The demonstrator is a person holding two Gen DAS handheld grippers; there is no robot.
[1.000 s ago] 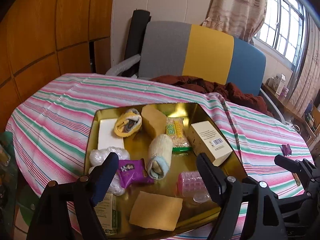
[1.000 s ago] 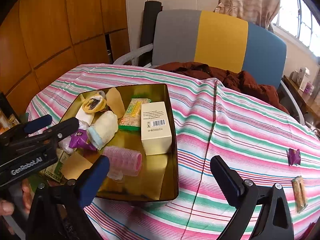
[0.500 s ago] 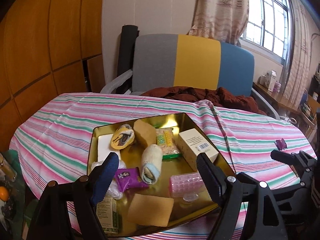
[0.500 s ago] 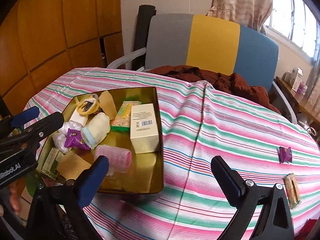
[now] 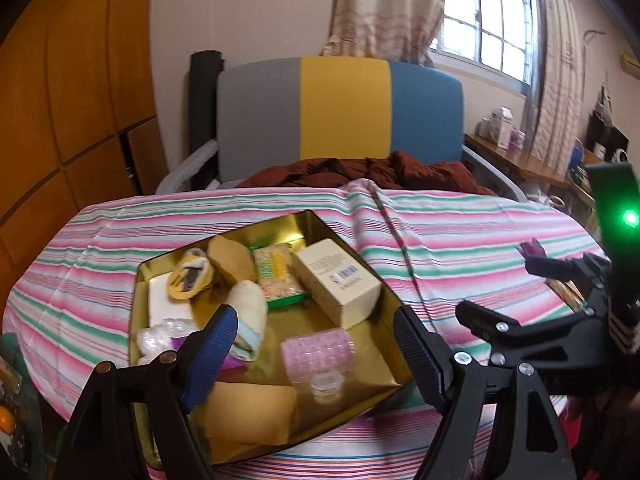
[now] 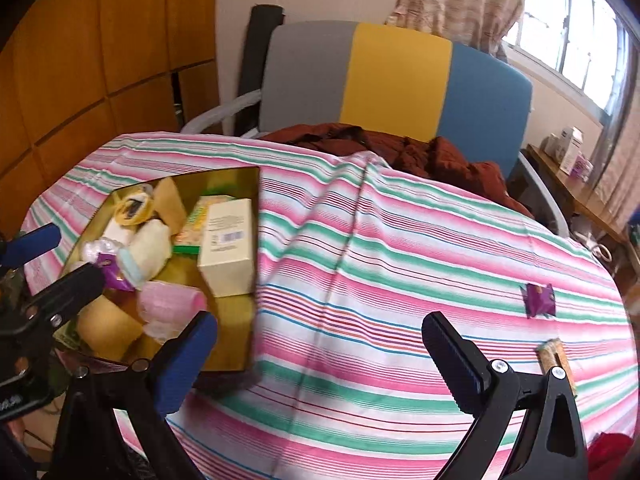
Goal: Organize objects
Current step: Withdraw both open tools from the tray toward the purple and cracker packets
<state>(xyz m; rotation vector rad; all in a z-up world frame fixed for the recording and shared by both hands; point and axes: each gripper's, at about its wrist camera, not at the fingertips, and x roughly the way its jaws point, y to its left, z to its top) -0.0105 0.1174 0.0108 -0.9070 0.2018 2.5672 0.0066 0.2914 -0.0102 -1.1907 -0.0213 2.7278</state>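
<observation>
A gold tray (image 5: 362, 270) (image 6: 253, 272) sits on the striped tablecloth, holding a cream box (image 5: 338, 280) (image 6: 228, 248), a pink hair roller (image 5: 318, 354) (image 6: 170, 304), a rolled sock (image 5: 250, 314), a snack pack (image 5: 276, 270) and several other small items. My left gripper (image 5: 316, 354) hovers open over the tray's near side, holding nothing. My right gripper (image 6: 322, 350) hangs open and empty above bare cloth to the right of the tray. A purple packet (image 6: 539, 300) and a tan snack bar (image 6: 554, 356) lie on the cloth at the right.
A grey, yellow and blue chair (image 6: 394, 84) with a dark red garment (image 6: 404, 150) stands behind the table. Wooden panels (image 5: 60, 100) line the left wall. A side shelf (image 5: 520, 160) with small boxes stands under the window at the right.
Both grippers have risen and pulled back from the table, so the tray looks smaller and further off. Both stay open and empty. Nothing on the table has moved.
</observation>
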